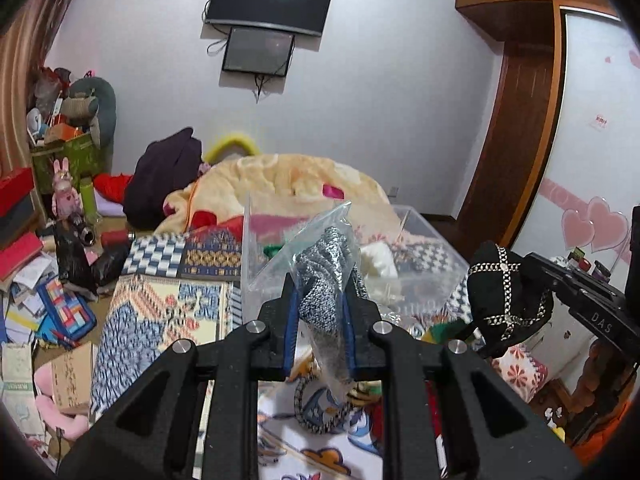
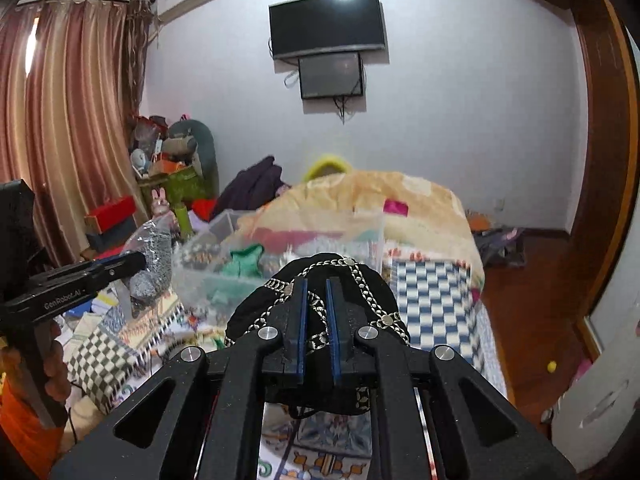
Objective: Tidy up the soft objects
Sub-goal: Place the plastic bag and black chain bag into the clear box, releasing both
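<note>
Above a cluttered bed, a person is holding two grippers. Their left gripper (image 1: 320, 316) is clamping a clear plastic bag (image 1: 320, 256) holding a grey-and-white knitted piece, lifted off the covers. Their right gripper (image 2: 316, 320) is pinching a black cap (image 2: 320, 304) trimmed with silver chain, also raised. Just ahead, a clear plastic bin (image 2: 360, 232) is sitting on the bedding, already holding green, white and patterned soft items. Judging by this, sorting is partway done: both held pieces are not yet in the bin.
</note>
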A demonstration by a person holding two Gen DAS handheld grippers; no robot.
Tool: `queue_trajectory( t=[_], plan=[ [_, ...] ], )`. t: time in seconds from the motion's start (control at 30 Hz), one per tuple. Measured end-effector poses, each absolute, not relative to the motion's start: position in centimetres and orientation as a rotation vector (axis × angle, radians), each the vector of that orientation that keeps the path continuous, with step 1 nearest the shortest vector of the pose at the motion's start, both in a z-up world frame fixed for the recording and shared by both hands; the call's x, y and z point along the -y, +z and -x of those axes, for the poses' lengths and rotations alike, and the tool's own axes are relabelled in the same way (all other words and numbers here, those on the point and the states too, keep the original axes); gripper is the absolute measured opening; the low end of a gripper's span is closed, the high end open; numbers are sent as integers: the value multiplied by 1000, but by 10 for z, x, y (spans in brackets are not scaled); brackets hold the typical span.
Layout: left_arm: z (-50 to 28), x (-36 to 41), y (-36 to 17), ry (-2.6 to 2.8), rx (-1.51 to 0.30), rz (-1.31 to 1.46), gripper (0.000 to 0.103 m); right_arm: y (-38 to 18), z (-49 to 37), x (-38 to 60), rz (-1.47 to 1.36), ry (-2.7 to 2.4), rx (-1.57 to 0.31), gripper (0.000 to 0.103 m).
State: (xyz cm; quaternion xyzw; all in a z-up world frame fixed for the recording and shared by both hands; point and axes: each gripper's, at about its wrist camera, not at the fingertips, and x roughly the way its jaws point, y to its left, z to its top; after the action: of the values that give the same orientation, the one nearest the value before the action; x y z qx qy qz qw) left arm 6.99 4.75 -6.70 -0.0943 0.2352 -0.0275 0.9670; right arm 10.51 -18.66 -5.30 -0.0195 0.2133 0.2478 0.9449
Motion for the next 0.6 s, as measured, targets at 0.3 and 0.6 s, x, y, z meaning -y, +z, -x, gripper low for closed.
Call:
queue_trajectory(
  t=[0.3,0.6],
  plan=[
    [-96,-52,-47,-39,-434,178,19,-28,-128,170,29,532,-334,8],
    [-136,-67,-51,-12,-458,211,19,-33,-164,148,24,545,-348,8]
  ],
)
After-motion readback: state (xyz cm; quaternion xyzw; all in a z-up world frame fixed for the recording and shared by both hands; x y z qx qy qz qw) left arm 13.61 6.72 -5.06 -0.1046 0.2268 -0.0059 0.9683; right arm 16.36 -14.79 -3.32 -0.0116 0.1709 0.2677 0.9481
